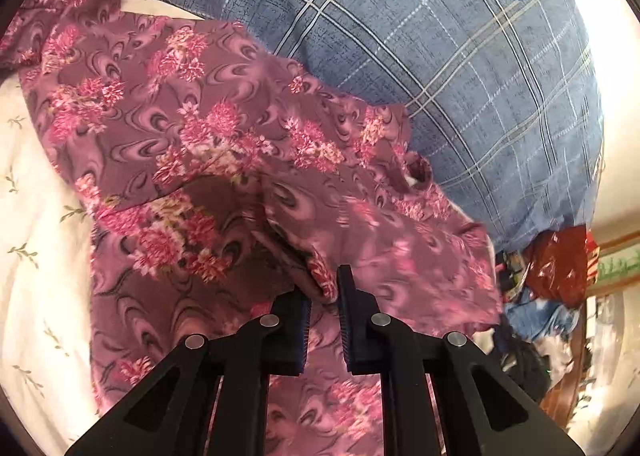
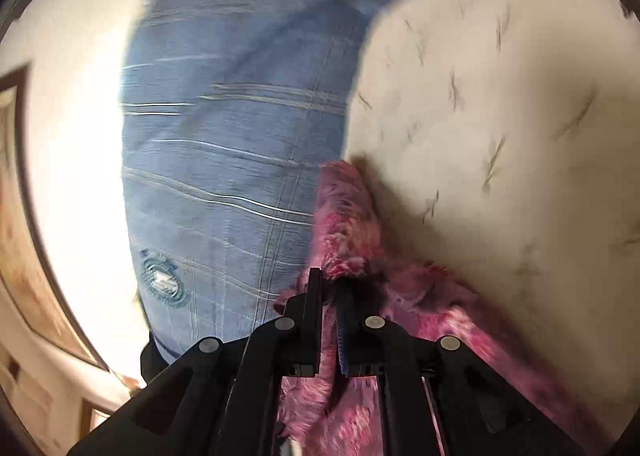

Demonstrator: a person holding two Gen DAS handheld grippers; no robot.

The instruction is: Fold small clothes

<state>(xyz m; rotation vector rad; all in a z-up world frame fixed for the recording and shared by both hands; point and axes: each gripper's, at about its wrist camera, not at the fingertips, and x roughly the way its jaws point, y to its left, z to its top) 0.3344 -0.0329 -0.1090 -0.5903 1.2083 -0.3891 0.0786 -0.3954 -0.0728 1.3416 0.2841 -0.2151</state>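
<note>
Nearest the left wrist camera, the left gripper has its two black jaws drawn in to a narrow gap, and a bunched fold of the floral garment is pinched between the ribbed pads at their tips. The garment is mauve-pink with dark swirls and clusters of pink and cream flowers; most of it lies spread and creased over a white quilt printed with small green sprigs, and its far edge rests against a blue plaid pillow bearing a round green emblem. Part of the cloth near the jaws is lifted into a ridge and looks blurred. The left gripper tilts steeply down onto the bed. In the right wrist view, the right gripper is closed almost fully, clamping another edge of the same garment, which rises above the fingertips as a narrow pink strip and hangs below the jaws. That gripper points only slightly downward, with the blue pillow to its left and the white quilt to its right, both smeared by motion blur.
</note>
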